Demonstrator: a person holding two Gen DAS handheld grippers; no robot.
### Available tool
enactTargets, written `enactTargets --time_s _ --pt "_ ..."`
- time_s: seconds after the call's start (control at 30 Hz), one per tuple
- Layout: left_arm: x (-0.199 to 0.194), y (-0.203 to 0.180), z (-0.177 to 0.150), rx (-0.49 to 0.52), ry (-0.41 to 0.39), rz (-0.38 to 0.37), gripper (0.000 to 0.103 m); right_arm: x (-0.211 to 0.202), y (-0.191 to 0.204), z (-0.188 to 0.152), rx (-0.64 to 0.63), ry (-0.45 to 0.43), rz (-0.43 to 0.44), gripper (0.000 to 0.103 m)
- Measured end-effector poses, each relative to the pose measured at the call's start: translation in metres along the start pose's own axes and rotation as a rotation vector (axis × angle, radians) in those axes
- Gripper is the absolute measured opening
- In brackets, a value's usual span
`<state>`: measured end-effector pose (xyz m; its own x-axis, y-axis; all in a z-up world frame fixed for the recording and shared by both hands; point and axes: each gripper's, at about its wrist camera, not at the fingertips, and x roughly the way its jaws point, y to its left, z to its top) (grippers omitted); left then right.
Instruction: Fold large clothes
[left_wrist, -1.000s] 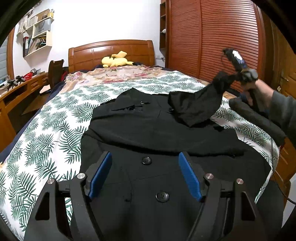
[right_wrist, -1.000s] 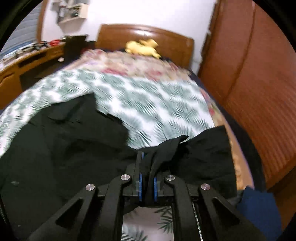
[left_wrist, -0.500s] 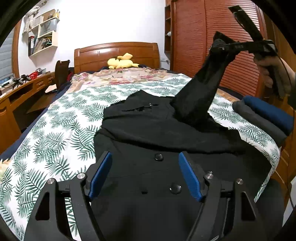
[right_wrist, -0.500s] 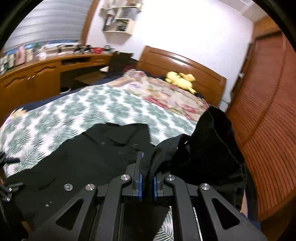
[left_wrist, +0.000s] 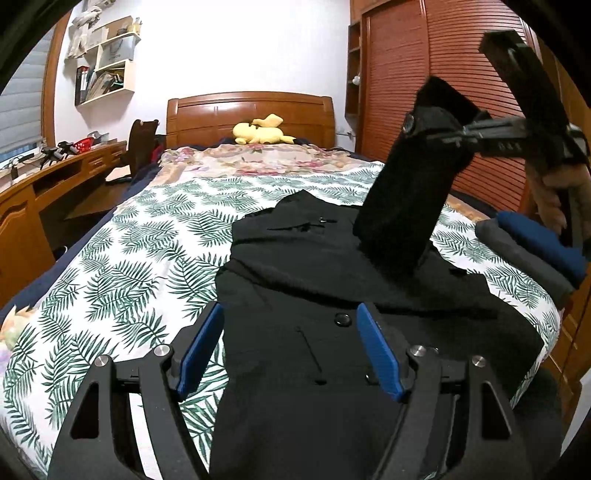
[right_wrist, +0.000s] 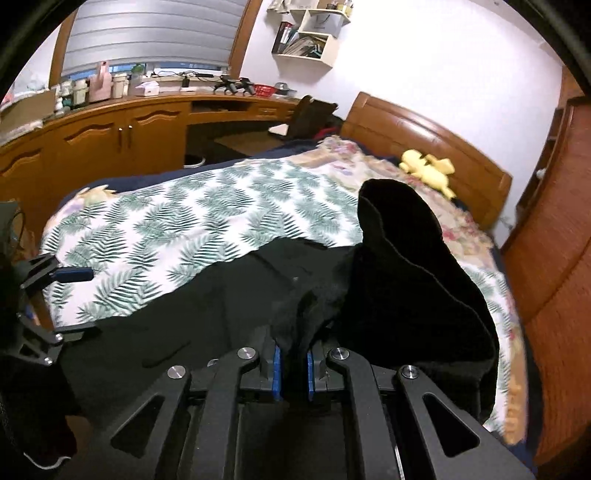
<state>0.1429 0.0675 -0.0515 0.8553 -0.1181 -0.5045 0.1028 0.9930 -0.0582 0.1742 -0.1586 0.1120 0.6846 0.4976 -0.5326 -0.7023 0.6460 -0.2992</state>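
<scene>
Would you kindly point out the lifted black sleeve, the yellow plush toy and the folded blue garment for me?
black sleeve (left_wrist: 402, 206): left wrist view, middle of the raised sleeve.
yellow plush toy (left_wrist: 260, 133): left wrist view, its body by the headboard.
folded blue garment (left_wrist: 535, 240): left wrist view, its top face.

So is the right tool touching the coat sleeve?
Touching. In the right wrist view the right tool is clamped on the black sleeve; cloth bunches between its blue pads.

We have swung the right tool (right_wrist: 294, 363) up and round, lifting the black coat's (left_wrist: 332, 295) sleeve (left_wrist: 402, 199) off the bed (left_wrist: 129, 266); it now stands raised. Our left tool (left_wrist: 288, 347) has drifted sideways.
</scene>
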Motion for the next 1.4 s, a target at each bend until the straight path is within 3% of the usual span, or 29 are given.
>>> enactTargets --time_s 0.13,0.23,0.4,0.43,1.0,1.23,1.4 --pt "0.0 0.004 0.001 -0.009 0.0 0.007 0.075 0.004 -0.009 0.0 0.018 0.008 0.056 0.008" --pt "0.0 0.008 0.002 -0.013 -0.001 0.016 0.075 -0.004 -0.012 0.007 0.016 -0.002 0.078 0.014" --pt "-0.001 0.015 0.004 -0.029 -0.014 0.028 0.075 -0.02 -0.014 0.009 0.03 -0.045 0.114 0.048" --pt "-0.001 0.017 0.004 -0.033 -0.015 0.029 0.075 -0.021 -0.014 0.008 0.038 -0.052 0.122 0.05" --pt "0.005 0.019 -0.002 -0.028 0.01 0.026 0.075 -0.004 -0.016 -0.031 0.107 -0.032 0.139 0.051" --pt "0.029 0.007 -0.016 -0.003 0.104 -0.037 0.075 0.023 -0.022 -0.06 0.191 0.037 0.125 0.051" --pt "0.044 0.003 -0.029 -0.006 0.187 -0.06 0.067 0.033 -0.027 -0.073 0.244 0.06 0.11 0.051"
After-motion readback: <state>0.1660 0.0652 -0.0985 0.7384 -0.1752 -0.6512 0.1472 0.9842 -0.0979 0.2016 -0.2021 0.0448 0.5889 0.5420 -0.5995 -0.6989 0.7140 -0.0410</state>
